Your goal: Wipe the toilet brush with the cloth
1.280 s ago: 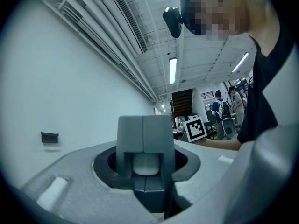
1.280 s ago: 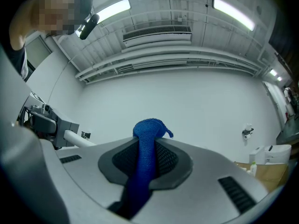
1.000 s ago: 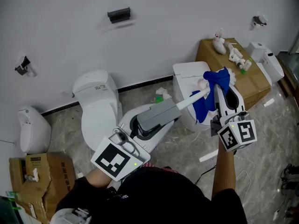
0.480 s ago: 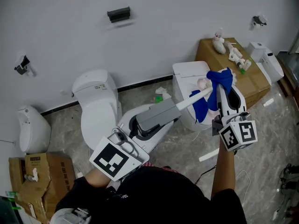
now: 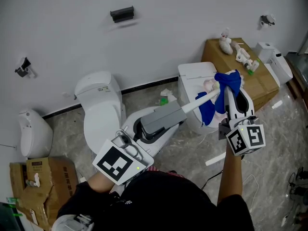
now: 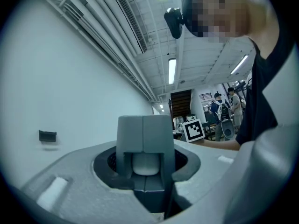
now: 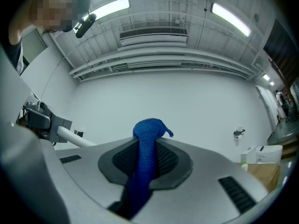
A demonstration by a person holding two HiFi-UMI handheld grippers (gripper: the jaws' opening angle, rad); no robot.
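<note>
Blue cloth (image 5: 227, 80) is pinched tight in the right tongs (image 5: 225, 92), bunched right at the head of the toilet brush (image 5: 199, 100). The left tongs (image 5: 179, 109) are clamped on its white handle, so the brush runs up-right in the head view, bristles pointing away from the person.

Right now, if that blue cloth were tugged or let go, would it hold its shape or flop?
Likely floppy: the blue cloth droops limp from the right gripper, bunched where the jaws pinch it. Probably light, since that one pinch carries it all. Its coarse weave looks unlikely to slip.
</note>
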